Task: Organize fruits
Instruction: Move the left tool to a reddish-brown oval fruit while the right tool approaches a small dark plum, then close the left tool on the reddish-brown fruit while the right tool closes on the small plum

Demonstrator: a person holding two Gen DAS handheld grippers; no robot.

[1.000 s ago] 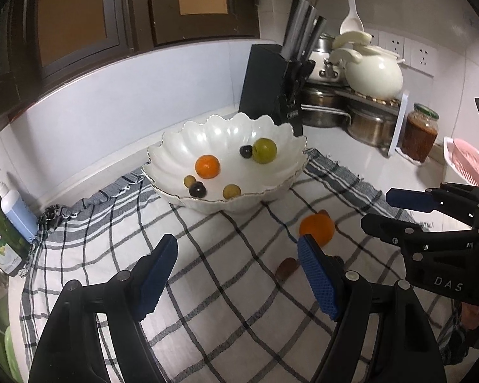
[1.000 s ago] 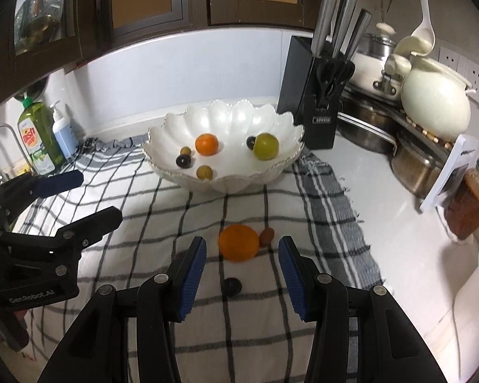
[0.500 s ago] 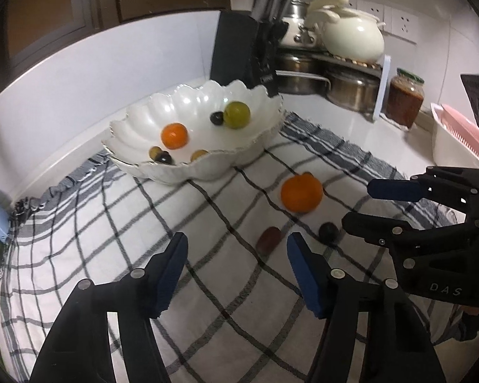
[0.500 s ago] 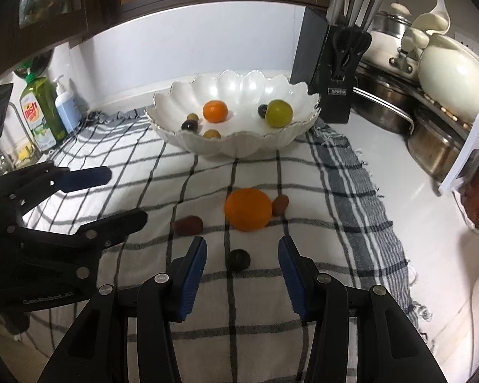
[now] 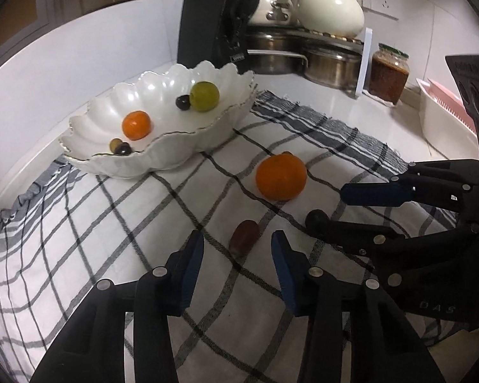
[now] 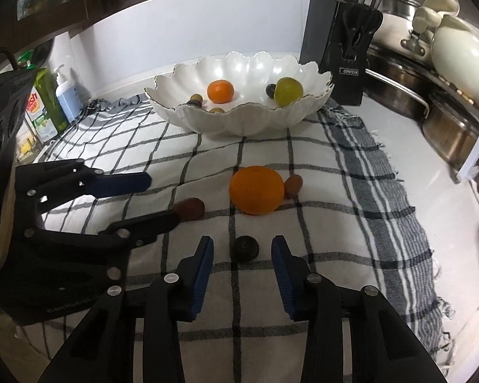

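Note:
On the checked cloth (image 6: 351, 210) lie a big orange (image 6: 257, 190), a small brown fruit (image 6: 293, 185), a red-brown fruit (image 5: 244, 237) and a dark round fruit (image 6: 246, 249). My left gripper (image 5: 238, 250) is low over the cloth, jaws closing, with the red-brown fruit between the blue pads but untouched. My right gripper (image 6: 242, 255) straddles the dark fruit, jaws closing, with a gap on each side. The white scalloped bowl (image 6: 239, 129) behind holds a small orange (image 6: 220, 91), a green fruit (image 6: 289, 91) and several small dark ones.
A black knife block (image 6: 345, 57), steel pots (image 6: 396, 92) and a cream pot (image 6: 459, 48) stand at the back right. A sauce jar (image 5: 389, 75) and pink rack (image 5: 444, 108) sit right. Soap bottles (image 6: 48, 105) stand at the left.
Both grippers have sunk toward the cloth and narrowed their jaws. The left one has swung over to the red-brown fruit. The right one has come down around the dark fruit.

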